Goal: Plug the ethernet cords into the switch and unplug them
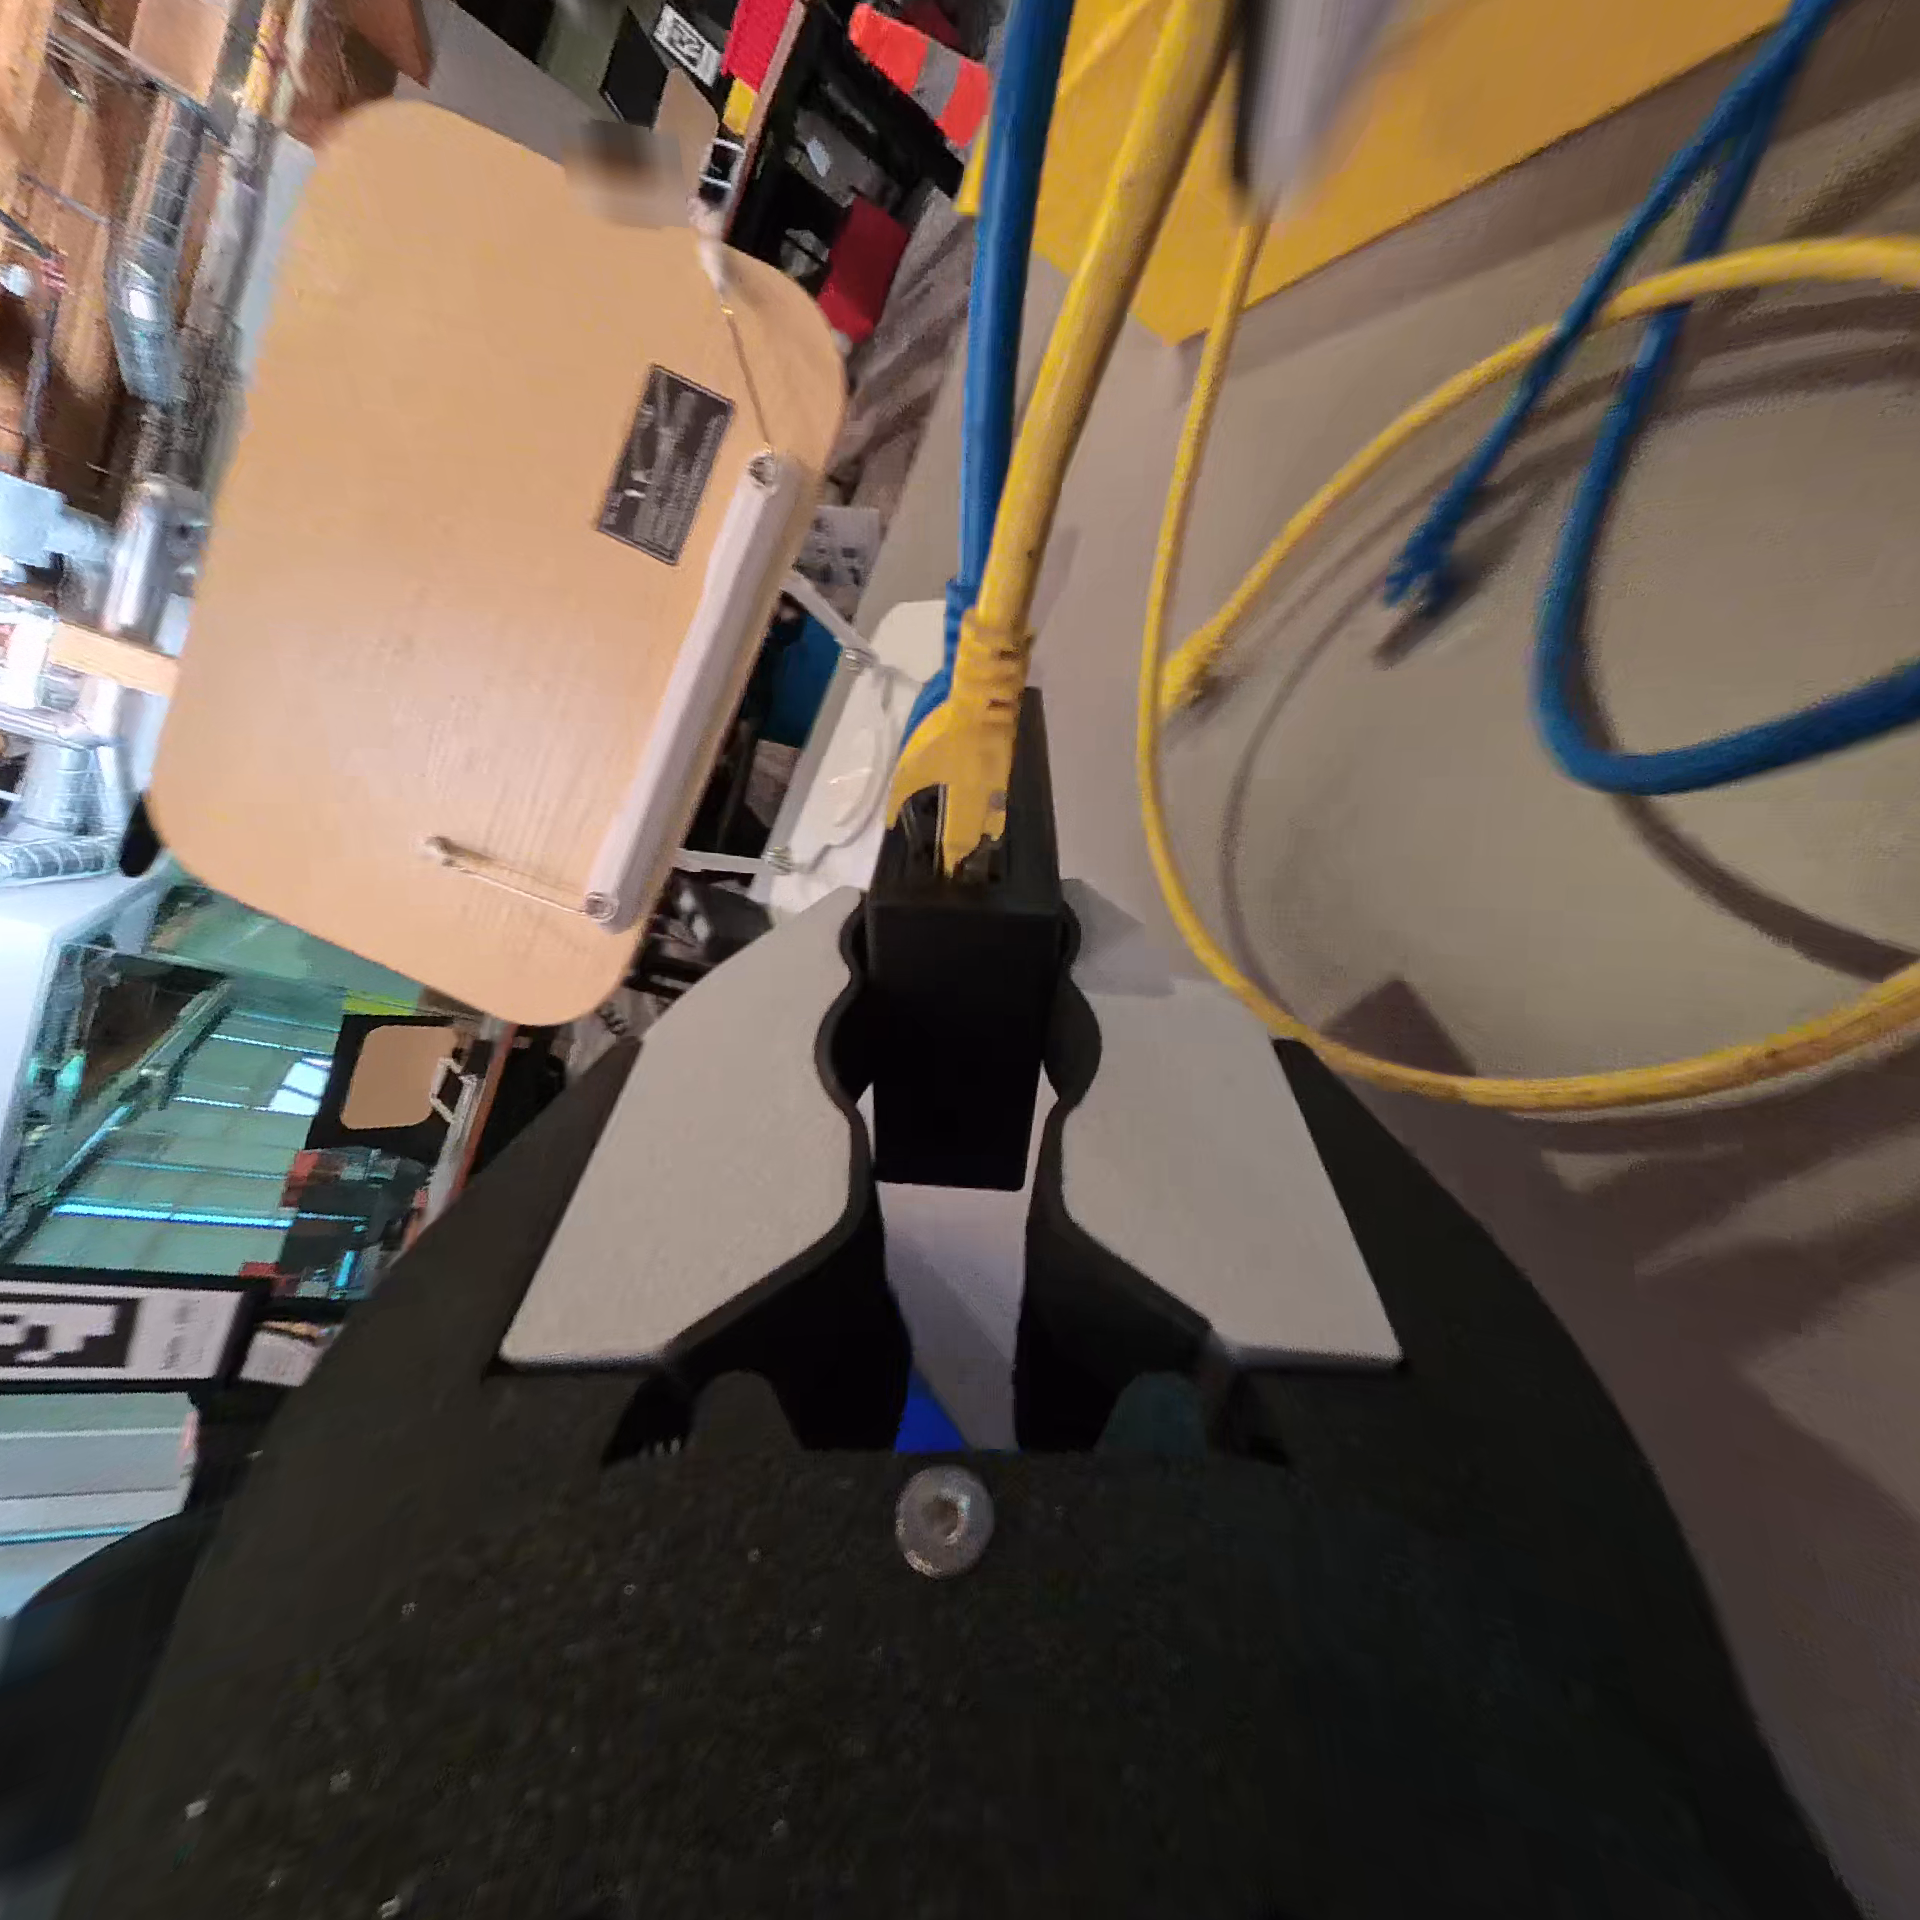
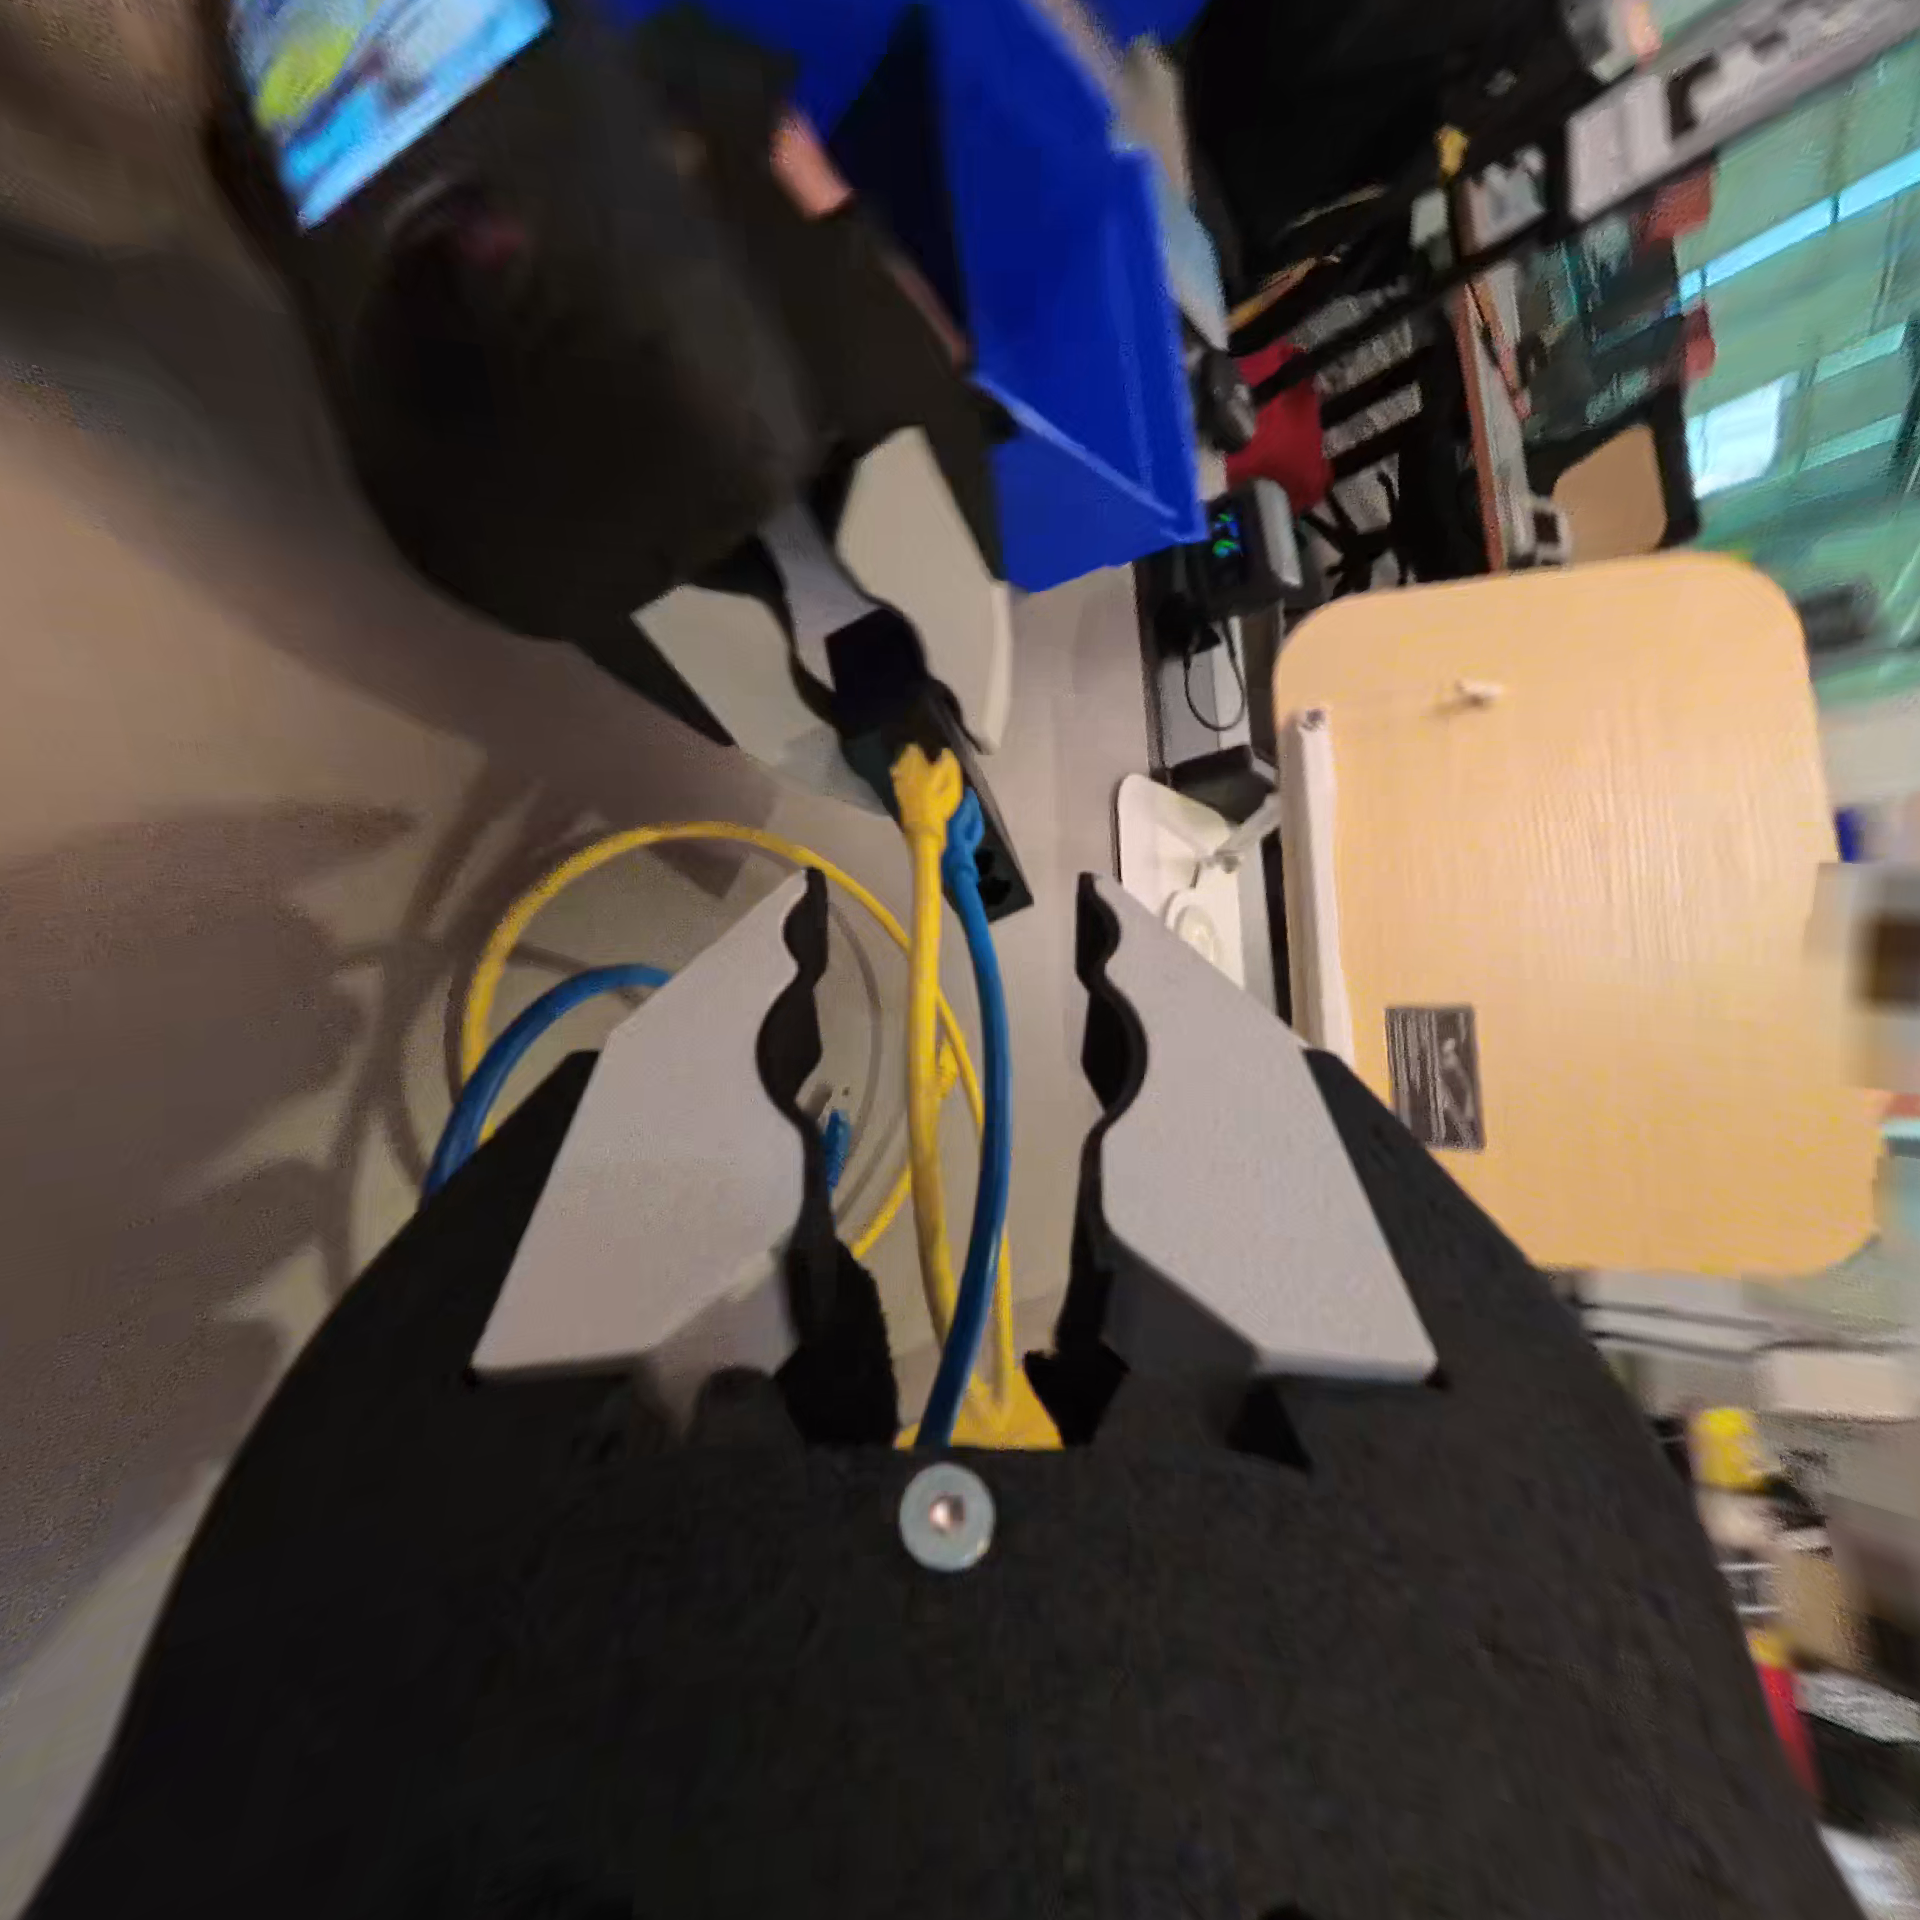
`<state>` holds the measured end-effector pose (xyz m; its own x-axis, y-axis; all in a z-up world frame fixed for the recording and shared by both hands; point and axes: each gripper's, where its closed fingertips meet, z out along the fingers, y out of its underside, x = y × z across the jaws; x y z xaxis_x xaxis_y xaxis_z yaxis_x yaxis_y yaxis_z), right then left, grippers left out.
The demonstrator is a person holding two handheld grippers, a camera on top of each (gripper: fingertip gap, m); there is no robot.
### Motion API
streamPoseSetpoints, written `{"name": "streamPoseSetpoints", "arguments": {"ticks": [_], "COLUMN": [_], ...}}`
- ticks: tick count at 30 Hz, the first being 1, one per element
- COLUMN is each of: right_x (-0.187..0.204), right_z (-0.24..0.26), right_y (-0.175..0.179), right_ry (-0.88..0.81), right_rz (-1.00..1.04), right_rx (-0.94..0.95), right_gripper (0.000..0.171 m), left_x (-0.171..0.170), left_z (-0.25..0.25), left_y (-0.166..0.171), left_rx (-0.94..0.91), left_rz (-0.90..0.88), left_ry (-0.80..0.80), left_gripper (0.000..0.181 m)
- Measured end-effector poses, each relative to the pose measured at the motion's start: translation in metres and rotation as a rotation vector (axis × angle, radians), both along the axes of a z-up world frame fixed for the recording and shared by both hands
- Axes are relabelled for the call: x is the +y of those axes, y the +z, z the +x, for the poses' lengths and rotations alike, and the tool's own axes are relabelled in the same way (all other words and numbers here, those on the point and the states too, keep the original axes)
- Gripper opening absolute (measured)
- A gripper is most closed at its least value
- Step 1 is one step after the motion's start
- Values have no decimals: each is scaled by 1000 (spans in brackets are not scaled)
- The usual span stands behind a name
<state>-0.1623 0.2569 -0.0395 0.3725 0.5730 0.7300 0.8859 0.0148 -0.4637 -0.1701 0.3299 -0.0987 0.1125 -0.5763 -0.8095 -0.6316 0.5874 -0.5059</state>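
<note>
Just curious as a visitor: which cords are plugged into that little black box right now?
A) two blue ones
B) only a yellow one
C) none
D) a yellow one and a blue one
D: a yellow cord and a blue cord sit side by side in the switch, which the left gripper holds.

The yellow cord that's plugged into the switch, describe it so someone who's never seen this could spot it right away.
Find the left gripper, shut on a small black switch. Two cords enter the switch's ports side by side. The one wanted is the yellow cord, next to the blue cord; another yellow plug lies loose on the table.
</note>
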Motion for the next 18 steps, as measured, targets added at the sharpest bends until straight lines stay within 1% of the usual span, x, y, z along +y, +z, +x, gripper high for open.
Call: {"name": "streamPoseSetpoints", "arguments": {"ticks": [2,3,5,8,9,11,12,14,18], "right_x": [5,8,15,18,19,21,22,22,24], "right_z": [-8,-11,-15,-19,-22,-22,-23,-23,-21], "right_y": [-29,-39,-51,-57,-55,-61,-62,-64,-62], "right_ry": [68,96,118,137,146,147,156,163,160], "right_rz": [33,52,56,35,53,26,27,13,13], "right_rx": [-170,-222,-242,-224,-231,-268,-287,-309,-314], "right_gripper": [42,40,36,33,28,27,23,22,17], "left_x": [-6,-9,-14,-14,-14,-16,-16,-17,-16], "left_z": [0,0,-1,-2,-2,-2,-1,-1,0], "left_y": [-13,-13,-8,-17,-19,-19,-20,-22,-23], "left_rx": [13,12,-8,19,30,36,38,45,44], "left_rz": [-4,11,66,100,111,136,134,134,117], "left_ry": [-5,-10,-19,-18,-20,-21,-23,-28,-31], "left_gripper": [30,30,29,29,29,29,29,29,29]}}
